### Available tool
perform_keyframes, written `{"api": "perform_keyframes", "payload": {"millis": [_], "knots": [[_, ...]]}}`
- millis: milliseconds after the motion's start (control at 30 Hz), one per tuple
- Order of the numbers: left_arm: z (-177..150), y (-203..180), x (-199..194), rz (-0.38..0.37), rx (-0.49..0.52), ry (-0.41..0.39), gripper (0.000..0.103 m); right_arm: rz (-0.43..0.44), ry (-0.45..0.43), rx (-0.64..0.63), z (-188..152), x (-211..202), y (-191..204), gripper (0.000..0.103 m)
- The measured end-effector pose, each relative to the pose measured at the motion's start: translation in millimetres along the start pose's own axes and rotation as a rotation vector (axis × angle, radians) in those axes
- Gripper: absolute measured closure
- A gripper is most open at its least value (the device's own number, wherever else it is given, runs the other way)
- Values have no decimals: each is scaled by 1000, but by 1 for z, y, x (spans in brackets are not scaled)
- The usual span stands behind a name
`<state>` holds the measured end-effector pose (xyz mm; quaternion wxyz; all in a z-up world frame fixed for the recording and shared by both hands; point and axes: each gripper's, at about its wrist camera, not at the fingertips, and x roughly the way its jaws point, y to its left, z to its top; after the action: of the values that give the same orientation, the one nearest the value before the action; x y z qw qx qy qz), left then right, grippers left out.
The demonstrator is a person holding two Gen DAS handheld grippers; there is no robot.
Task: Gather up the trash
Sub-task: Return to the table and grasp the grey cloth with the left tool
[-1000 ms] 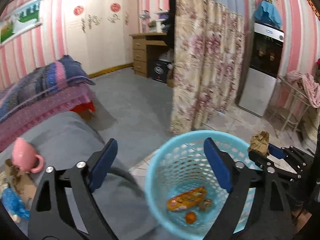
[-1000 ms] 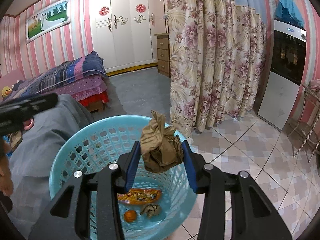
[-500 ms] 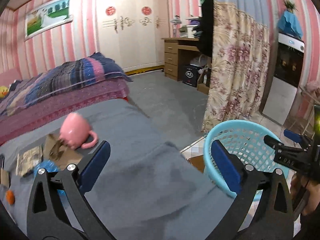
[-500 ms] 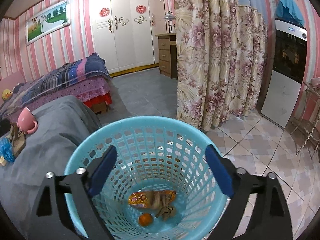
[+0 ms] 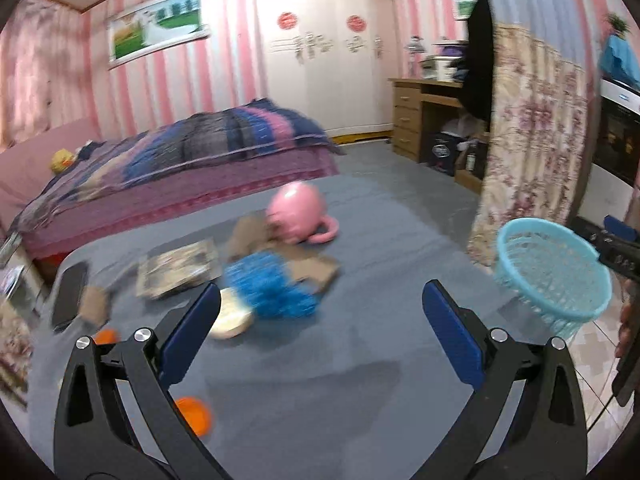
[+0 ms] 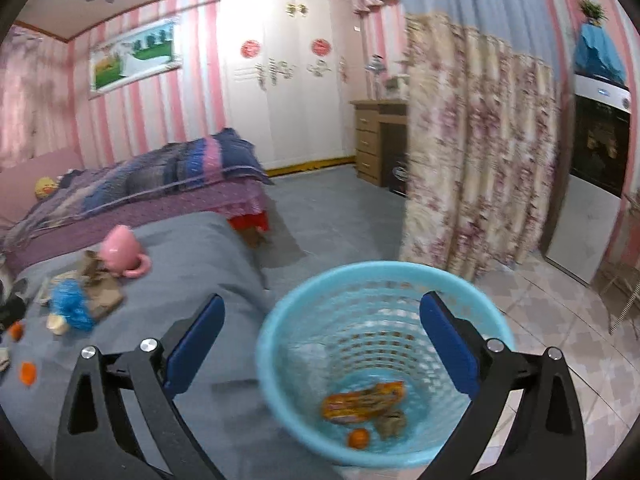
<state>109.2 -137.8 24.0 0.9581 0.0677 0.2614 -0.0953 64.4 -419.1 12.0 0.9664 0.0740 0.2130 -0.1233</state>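
Trash basket (image 6: 384, 360): light blue mesh, standing on tiled floor (image 6: 560, 320) just beside grey-covered worktop (image 6: 192, 264). Inside, at bottom: orange wrapper (image 6: 362, 400), small orange piece (image 6: 357, 438), crumpled brown scrap (image 6: 390, 424).

Right gripper (image 6: 322, 344): above basket's near rim, fingers (image 6: 196, 340) wide apart, just been opening, nothing between them.

Left gripper (image 5: 322, 332): over worktop (image 5: 380, 240), fingers (image 5: 190, 332) at full spread, empty. Picture blurred.

On worktop, uncollected: blue fluffy item (image 5: 268, 284), brown paper (image 5: 316, 272) beneath and beside it, printed packet (image 5: 178, 266), pale round piece (image 5: 230, 316), orange bits (image 5: 194, 414) near the front edge, dark flat device (image 5: 70, 294) at left. Pink mug (image 5: 300, 212) tipped over, touching brown paper.

Beyond: bed (image 5: 180, 160) with striped blanket, white wardrobe (image 5: 324, 52), floral curtain (image 6: 476, 152).
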Motion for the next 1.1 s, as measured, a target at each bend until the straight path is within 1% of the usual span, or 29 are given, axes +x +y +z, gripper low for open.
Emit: {"api": "perform_keyframes", "payload": {"millis": [167,267,333,500,633,733,867,1000,1100], "knots": [[-16,65,-13,104,-58,15,6,97,-11,-82,-6,-9,67,7],[-26,103,-23,180,-82,11,5,140,-4,-128,-11,-11,102,7],[-32,126,-27,214,-96,18,5,176,10,-149,-14,-11,127,7],[-48,167,-34,257,-128,43,6,245,36,-215,-28,-13,185,7],[-63,199,-34,297,-155,61,6,272,48,-272,-42,-18,222,7],[-74,220,-32,309,-201,76,5,292,71,-277,-49,-19,242,7],[-88,238,-22,293,-256,108,5,307,86,-309,-60,-16,268,7],[-104,243,-6,282,-266,159,6,298,107,-311,-68,-6,277,7],[-117,249,8,254,-303,209,6,301,121,-311,-76,0,280,7]]}}
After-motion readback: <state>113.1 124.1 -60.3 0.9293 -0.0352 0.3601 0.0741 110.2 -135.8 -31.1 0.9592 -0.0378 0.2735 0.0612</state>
